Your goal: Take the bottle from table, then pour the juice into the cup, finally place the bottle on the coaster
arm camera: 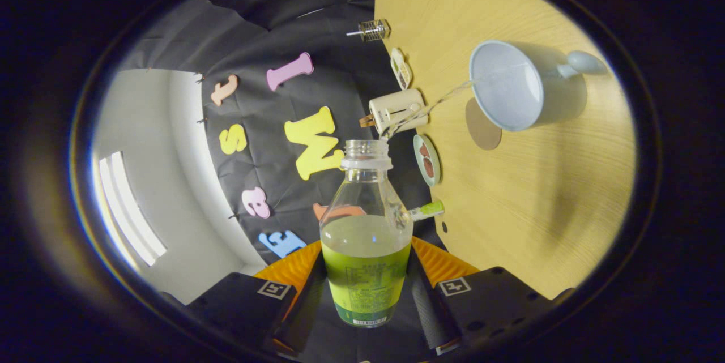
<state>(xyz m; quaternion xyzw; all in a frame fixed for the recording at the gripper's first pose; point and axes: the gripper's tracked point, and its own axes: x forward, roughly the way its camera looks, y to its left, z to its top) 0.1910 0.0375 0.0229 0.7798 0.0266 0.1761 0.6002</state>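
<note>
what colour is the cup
Pale blue, seen in the gripper view: the cup stands on the table beyond the bottle that the gripper holds.

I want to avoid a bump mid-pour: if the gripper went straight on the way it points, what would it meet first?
Likely the cream box at the table's far edge, just beyond the bottle that the gripper holds. Depth is unclear. The cup sits off to the side.
</note>
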